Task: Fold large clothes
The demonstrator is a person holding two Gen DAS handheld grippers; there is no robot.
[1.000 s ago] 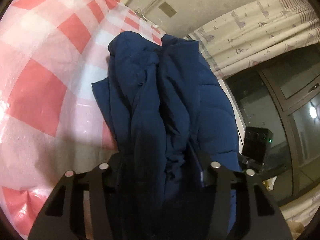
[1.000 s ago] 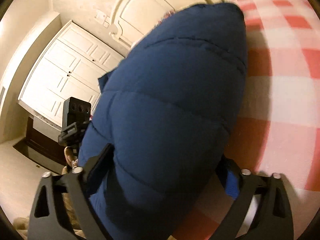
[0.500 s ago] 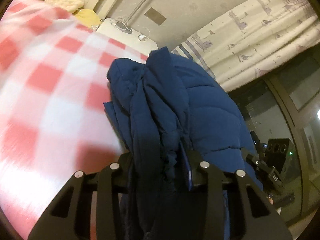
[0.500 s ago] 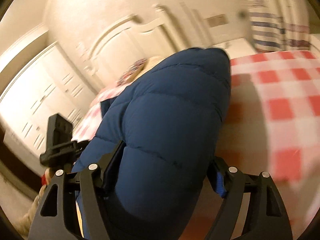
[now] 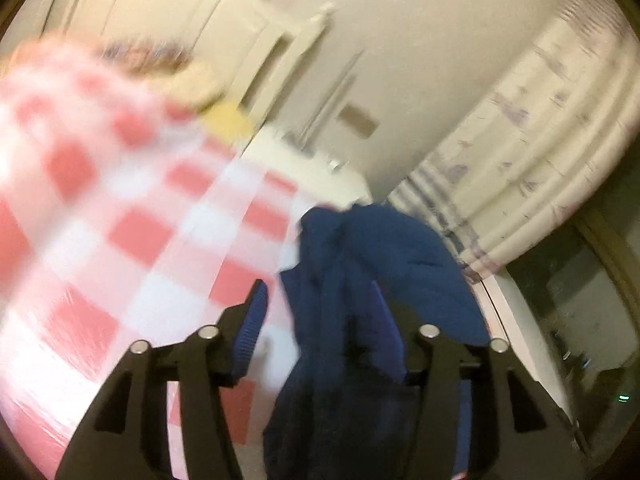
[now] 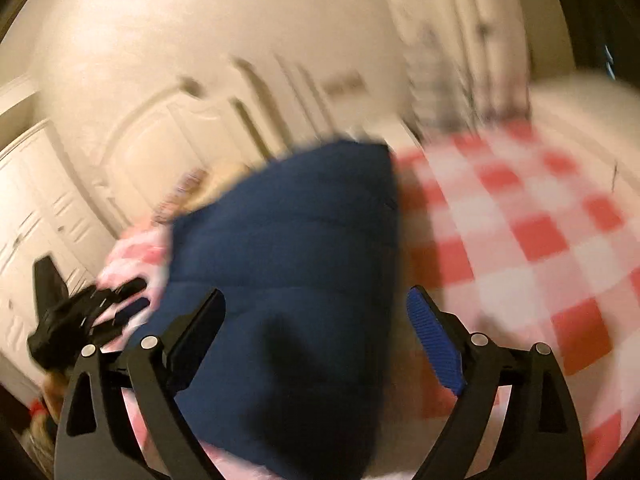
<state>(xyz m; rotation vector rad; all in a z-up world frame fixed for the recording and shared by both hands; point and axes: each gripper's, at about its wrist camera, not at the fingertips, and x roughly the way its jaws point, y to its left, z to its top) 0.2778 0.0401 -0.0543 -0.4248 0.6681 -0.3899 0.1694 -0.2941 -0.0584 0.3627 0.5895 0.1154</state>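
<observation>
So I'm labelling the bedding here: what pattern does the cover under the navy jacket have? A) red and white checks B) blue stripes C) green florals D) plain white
A: both wrist views show the cover in red and white checks, spread beside and beneath the navy jacket.

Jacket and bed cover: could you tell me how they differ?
The jacket is plain dark blue; the bed cover is checked red and white. The jacket is quilted and bunched up; the bed cover lies spread out flat. Both are soft fabric.
</observation>
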